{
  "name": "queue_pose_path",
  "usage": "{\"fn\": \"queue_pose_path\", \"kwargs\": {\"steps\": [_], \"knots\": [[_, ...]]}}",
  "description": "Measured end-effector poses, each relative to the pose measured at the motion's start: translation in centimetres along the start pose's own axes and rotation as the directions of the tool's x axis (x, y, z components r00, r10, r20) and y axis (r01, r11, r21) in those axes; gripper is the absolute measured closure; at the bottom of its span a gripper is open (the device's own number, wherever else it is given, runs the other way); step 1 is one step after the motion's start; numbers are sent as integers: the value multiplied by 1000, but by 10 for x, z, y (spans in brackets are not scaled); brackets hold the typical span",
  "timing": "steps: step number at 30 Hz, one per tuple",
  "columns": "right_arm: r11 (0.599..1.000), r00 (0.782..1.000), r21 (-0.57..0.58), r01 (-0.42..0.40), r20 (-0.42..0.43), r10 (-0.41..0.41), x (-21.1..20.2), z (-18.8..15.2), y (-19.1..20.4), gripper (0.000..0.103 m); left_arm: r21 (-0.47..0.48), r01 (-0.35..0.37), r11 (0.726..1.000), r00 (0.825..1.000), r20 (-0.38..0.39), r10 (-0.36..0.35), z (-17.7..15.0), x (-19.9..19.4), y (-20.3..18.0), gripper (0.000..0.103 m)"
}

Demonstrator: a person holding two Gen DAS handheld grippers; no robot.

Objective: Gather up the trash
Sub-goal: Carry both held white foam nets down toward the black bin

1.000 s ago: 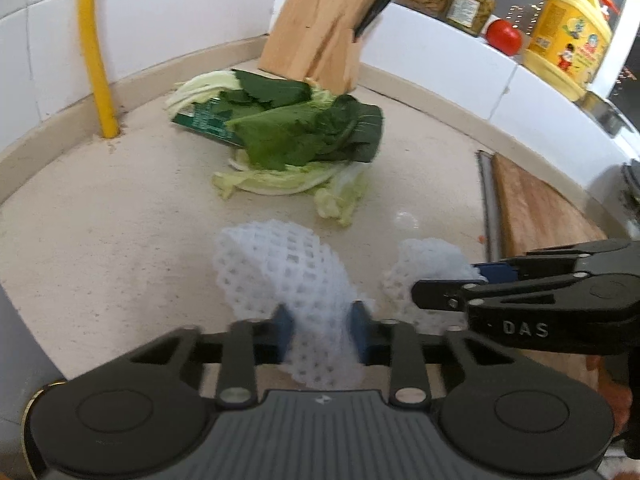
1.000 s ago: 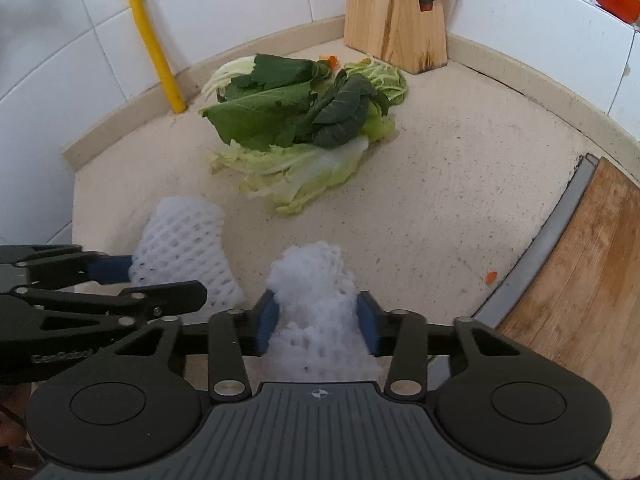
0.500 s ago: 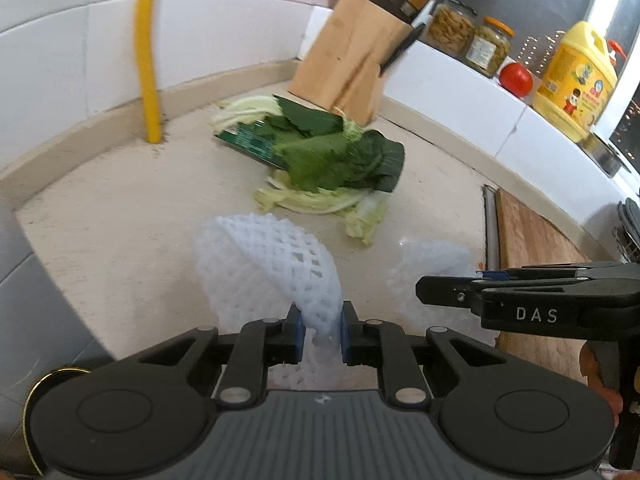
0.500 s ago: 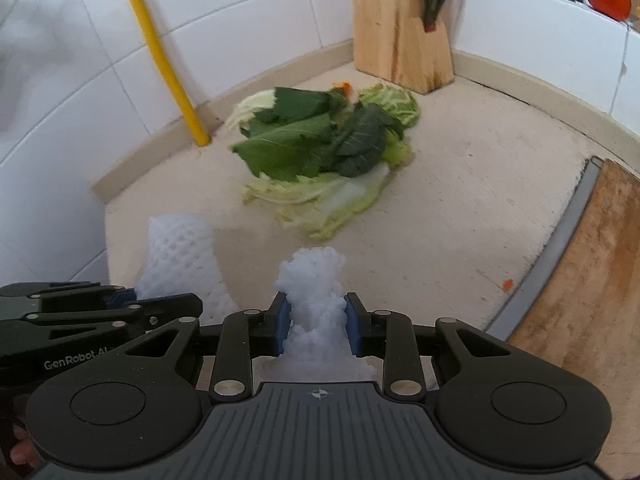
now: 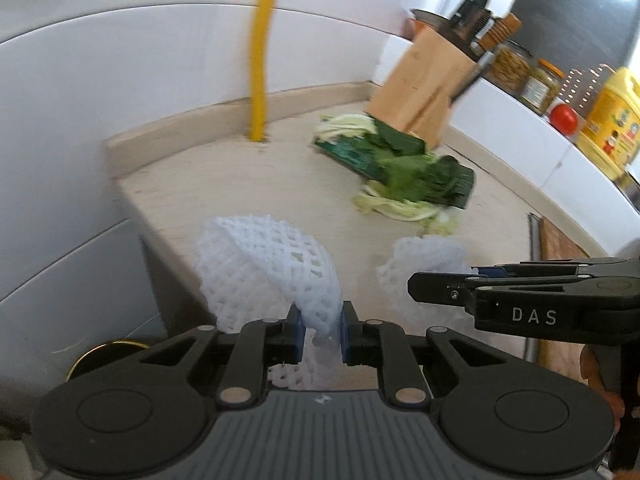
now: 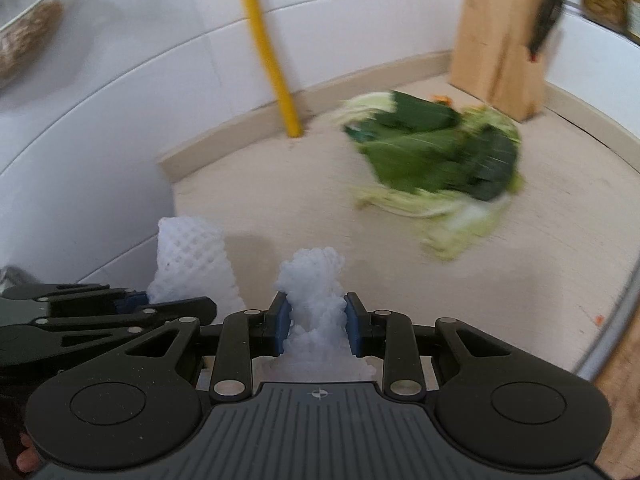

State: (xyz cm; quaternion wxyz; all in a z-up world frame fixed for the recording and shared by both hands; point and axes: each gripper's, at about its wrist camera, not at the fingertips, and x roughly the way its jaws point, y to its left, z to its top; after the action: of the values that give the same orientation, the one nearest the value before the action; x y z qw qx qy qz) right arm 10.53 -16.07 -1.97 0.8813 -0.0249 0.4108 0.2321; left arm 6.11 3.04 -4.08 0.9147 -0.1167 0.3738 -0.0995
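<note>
My left gripper (image 5: 319,334) is shut on a white foam fruit net (image 5: 266,268) and holds it above the counter's front left corner. My right gripper (image 6: 317,324) is shut on a second, crumpled white foam net (image 6: 314,280). Each gripper shows in the other's view: the right gripper (image 5: 440,282) with its net (image 5: 430,254), and the left gripper (image 6: 176,304) with its net (image 6: 192,258). A heap of green and pale cabbage leaves (image 5: 404,176) lies on the beige counter (image 5: 248,184) further back; it also shows, blurred, in the right wrist view (image 6: 436,168).
A wooden knife block (image 5: 424,84) stands behind the leaves. A yellow pipe (image 5: 262,48) runs down the tiled wall. Jars (image 5: 514,66), a tomato (image 5: 564,118) and a yellow oil bottle (image 5: 610,120) sit on the ledge at right. A wooden cutting board (image 5: 560,244) lies at right.
Both grippers closed on their foam nets and lifted them, pulling up and back from the counter. The view has swung left, and the leaf heap now lies farther away.
</note>
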Motion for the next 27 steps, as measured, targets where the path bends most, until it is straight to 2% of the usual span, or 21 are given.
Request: {"fn": "queue_pose_path", "kwargs": {"steps": [13,27], "knots": [[986,995,-137,-95,-48,89,30,9,76,67,-103,-97,990,994,44,102,-14,-35,62,91],[963,991,-236,-131,-61,120,43,16,128,67,-164,-134,977,987,71,147,-24,-53,103,91]]}}
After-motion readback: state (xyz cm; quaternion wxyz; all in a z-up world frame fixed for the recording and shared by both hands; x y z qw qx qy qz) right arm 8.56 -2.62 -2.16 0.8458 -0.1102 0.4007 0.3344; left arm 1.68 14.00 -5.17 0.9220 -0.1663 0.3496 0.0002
